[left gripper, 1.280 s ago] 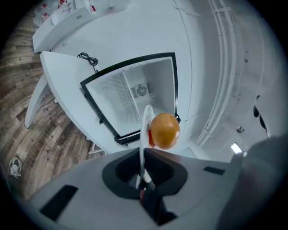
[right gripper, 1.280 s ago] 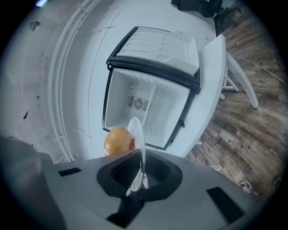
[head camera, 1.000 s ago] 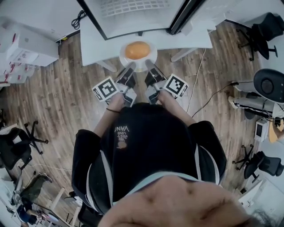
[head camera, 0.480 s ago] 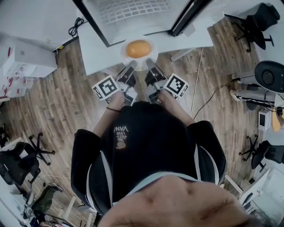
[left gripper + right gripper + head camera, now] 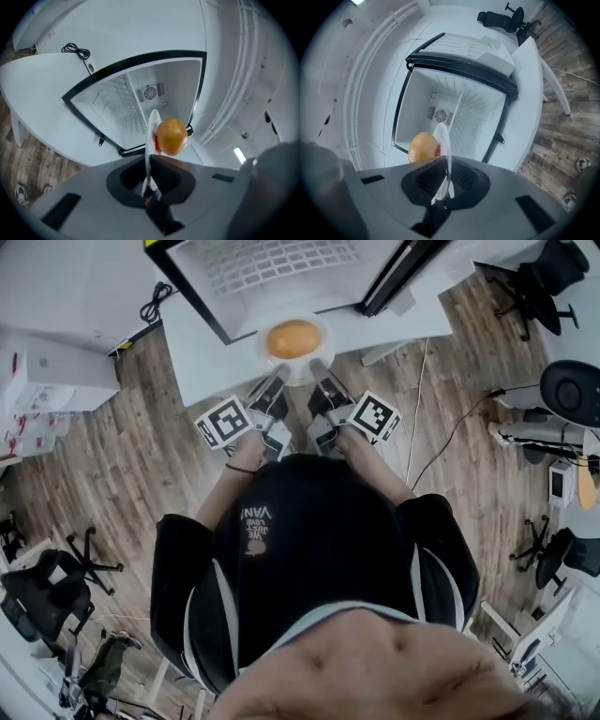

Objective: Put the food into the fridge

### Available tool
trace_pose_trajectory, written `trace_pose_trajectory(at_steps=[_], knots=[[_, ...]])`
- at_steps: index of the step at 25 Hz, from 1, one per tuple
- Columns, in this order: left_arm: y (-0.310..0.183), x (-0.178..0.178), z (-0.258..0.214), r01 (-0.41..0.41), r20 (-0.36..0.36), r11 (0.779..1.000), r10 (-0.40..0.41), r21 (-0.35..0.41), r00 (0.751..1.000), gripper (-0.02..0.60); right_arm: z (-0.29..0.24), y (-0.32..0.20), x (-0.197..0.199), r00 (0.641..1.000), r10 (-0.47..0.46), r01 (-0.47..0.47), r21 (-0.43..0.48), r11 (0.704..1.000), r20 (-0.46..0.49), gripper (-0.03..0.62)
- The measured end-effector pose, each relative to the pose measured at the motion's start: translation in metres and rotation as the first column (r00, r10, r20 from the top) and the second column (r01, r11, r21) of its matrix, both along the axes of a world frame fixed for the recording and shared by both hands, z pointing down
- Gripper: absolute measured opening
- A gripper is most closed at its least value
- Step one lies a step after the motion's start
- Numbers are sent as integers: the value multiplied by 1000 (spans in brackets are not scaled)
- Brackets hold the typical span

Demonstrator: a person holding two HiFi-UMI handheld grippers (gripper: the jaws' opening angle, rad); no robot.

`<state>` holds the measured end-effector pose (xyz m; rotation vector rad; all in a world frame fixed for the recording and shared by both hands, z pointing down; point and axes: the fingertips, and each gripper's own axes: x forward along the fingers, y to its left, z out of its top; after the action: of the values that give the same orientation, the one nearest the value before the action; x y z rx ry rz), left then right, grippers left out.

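Note:
A round orange-brown piece of food (image 5: 292, 337) lies on a white plate (image 5: 265, 360), carried level between both grippers. My left gripper (image 5: 277, 381) is shut on the plate's left rim, my right gripper (image 5: 317, 373) on its right rim. In the left gripper view the plate (image 5: 151, 136) stands edge-on in the left gripper (image 5: 151, 185), with the food (image 5: 171, 136) beside it. The right gripper view shows the plate (image 5: 444, 140) pinched in the right gripper (image 5: 443, 192), the food (image 5: 423, 146) on its left. The open fridge (image 5: 281, 263) with its wire shelf is straight ahead.
The fridge stands on a white table (image 5: 197, 343), its door (image 5: 398, 273) swung open at the right. White boxes (image 5: 52, 371) sit on the wooden floor at left. Office chairs (image 5: 42, 587) and a cable (image 5: 441, 442) lie around me.
The plate with the food has moved forward, closer to the fridge opening. Both grippers keep the same hold on the rim.

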<state>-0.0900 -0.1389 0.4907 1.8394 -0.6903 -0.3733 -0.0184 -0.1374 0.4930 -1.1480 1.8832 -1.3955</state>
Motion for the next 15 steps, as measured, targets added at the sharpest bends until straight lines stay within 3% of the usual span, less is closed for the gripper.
trace_pose_trajectory(at_steps=[4,11,15], knots=[[-21,4,-5,22,-4,1000,-22,4,1000,31,0,-20,7,1000,-13,12,-24,1000,-24,23],[-59,31,-12,73,-7,997,-73,4,997,31,-18,-65,28,997,-76,76,35,997,12,21],[-81,26,-17,98,-10,995,-98,11,995,31,-23,-89,23,995,-101,100,43,994,17,22]])
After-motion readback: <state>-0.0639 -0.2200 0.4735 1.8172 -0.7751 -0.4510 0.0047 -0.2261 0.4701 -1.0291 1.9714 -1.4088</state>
